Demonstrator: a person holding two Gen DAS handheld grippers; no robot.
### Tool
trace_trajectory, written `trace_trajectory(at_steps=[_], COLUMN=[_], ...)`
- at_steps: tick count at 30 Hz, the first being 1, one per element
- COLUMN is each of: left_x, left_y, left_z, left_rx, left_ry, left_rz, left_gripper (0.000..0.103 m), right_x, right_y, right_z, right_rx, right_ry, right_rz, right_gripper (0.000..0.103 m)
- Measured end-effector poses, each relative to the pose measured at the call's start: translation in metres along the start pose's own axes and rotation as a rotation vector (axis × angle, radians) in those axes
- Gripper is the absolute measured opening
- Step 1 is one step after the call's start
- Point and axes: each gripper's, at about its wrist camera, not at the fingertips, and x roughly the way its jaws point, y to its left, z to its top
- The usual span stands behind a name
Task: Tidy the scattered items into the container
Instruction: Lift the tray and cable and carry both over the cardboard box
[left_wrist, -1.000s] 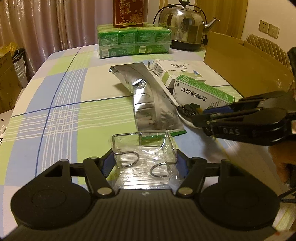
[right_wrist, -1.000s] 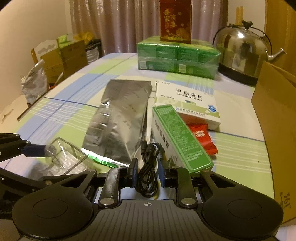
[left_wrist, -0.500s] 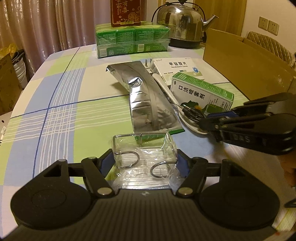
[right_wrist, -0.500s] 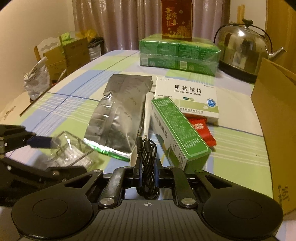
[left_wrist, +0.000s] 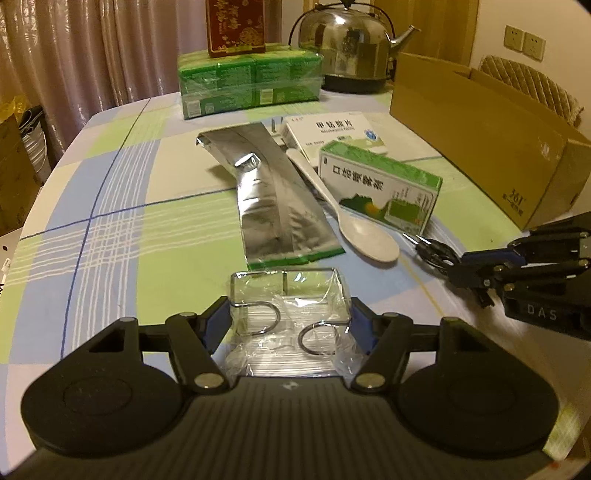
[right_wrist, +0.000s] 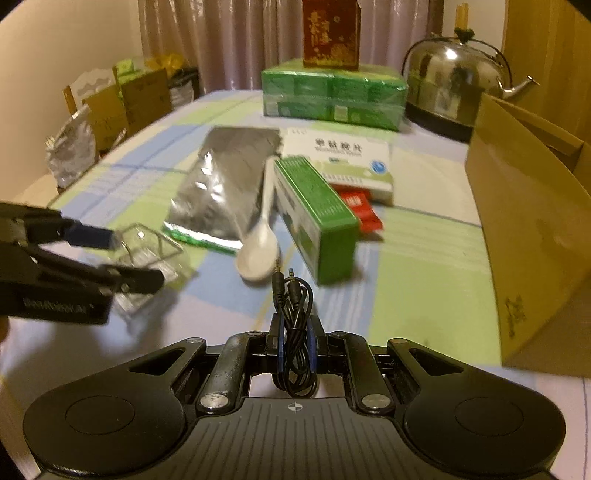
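My left gripper (left_wrist: 290, 317) is shut on a clear plastic packet with metal rings (left_wrist: 288, 314) and holds it above the table; it also shows in the right wrist view (right_wrist: 147, 251). My right gripper (right_wrist: 294, 328) is shut on a coiled black audio cable (right_wrist: 293, 314), seen too in the left wrist view (left_wrist: 439, 256). The open cardboard box (right_wrist: 532, 236) stands to the right. On the cloth lie a silver foil pouch (left_wrist: 269, 192), a white spoon (left_wrist: 347, 221), a green medicine box (left_wrist: 380, 192), a white medicine box (left_wrist: 332, 133) and a red sachet (right_wrist: 360, 208).
At the table's far end stand a green wrapped pack (left_wrist: 247, 81) with a red box (left_wrist: 236, 26) on top and a steel kettle (left_wrist: 347, 48). Cardboard boxes and bags (right_wrist: 122, 103) stand beyond the left edge. A chair (left_wrist: 528, 88) is behind the box.
My right gripper has pulled back and to the right with the cable, away from the green box and spoon. My left gripper still holds the clear packet, little moved.
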Motion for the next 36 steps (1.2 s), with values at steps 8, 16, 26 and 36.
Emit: trace_trajectory(at_steps=[8,16,26,36], left_x=[0.010,0.013,0.001,-0.028], left_y=[-0.003,-0.004,-0.008,-0.029], left_z=[0.000,-0.001,-0.003,0.005], left_rx=[0.005,0.009,-0.027,-0.031], left_ry=[0.012,0.009,0.014,-0.001], left_rz=[0.023,0.025,0.008,0.002], left_gripper=[0.069,0.061,0.061,0.061], right_x=[0.004,0.009,0.005,-0.035], right_y=[0.002,0.004,0.005,-0.003], right_z=[-0.002,-0.003,0.003,0.008], right_rx=[-0.035,-0.059,-0.065,-0.019], right_ry=[-0.001,-0.004,-0.013,-0.056], right_rz=[-0.006,-0.014,0.006,0.001], right_gripper=[0.010,0.019,0.016,0.015])
